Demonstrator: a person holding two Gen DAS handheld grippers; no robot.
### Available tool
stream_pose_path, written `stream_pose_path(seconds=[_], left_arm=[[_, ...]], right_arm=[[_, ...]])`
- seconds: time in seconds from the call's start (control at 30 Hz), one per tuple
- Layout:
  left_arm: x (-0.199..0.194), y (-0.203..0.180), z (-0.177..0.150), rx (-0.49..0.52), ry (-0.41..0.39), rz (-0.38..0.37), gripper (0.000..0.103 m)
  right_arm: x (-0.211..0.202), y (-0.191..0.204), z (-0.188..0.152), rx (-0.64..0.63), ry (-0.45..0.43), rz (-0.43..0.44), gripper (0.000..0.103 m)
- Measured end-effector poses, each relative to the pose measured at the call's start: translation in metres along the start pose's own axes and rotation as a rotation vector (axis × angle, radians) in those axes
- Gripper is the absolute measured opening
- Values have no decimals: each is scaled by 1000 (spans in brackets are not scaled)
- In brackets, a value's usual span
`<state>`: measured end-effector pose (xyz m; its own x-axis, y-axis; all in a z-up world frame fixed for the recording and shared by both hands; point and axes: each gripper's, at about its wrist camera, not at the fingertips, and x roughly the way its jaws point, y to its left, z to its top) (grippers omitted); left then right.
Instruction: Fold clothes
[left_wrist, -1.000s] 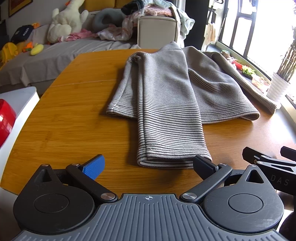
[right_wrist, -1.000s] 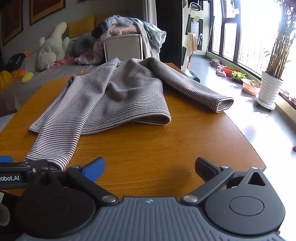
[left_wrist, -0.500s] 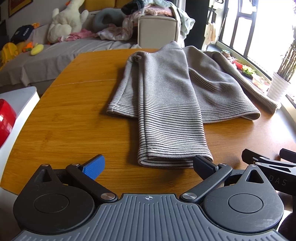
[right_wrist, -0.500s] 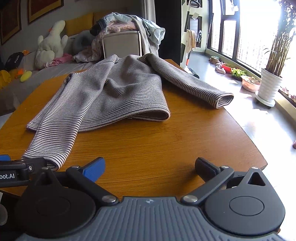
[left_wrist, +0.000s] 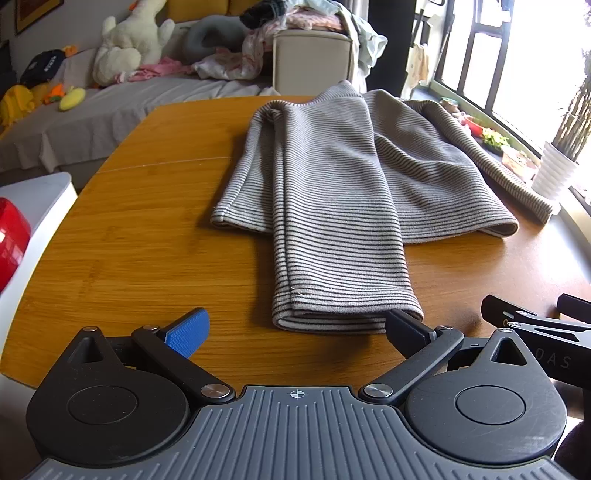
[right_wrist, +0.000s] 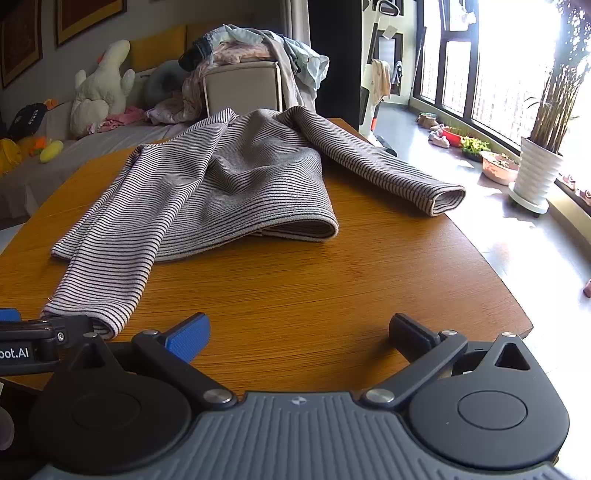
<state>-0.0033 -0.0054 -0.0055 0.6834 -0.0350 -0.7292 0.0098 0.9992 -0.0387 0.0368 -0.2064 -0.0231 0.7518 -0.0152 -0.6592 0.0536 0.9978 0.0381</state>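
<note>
1. Left wrist view: we see the striped sweater (left_wrist: 332, 192) spread on the wooden table (left_wrist: 129, 240). One sleeve (left_wrist: 340, 258) is folded lengthwise over the body, its long axis running straight away from us. Its cuff lies at the near edge of the table, just ahead of the left gripper (left_wrist: 295, 328), whose jaws are spread wide and hold nothing.

2. Right wrist view: the right gripper (right_wrist: 299, 332) is likewise released and empty over bare wood. The other sleeve (right_wrist: 373, 166) reaches toward the table's right edge, well apart from it. We judge the left gripper nearer to cloth.
</note>
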Motion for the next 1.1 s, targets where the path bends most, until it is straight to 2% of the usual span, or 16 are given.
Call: stream_pose_path(seconds=[0.97,1.1], left_arm=[[4,0,2,8,5,-3,103],[4,1,8,20,-20,-7,103]], right_arm=[[4,3,1,-18,-6,-8,103],[7,2,2,-27,-4,-10,103]])
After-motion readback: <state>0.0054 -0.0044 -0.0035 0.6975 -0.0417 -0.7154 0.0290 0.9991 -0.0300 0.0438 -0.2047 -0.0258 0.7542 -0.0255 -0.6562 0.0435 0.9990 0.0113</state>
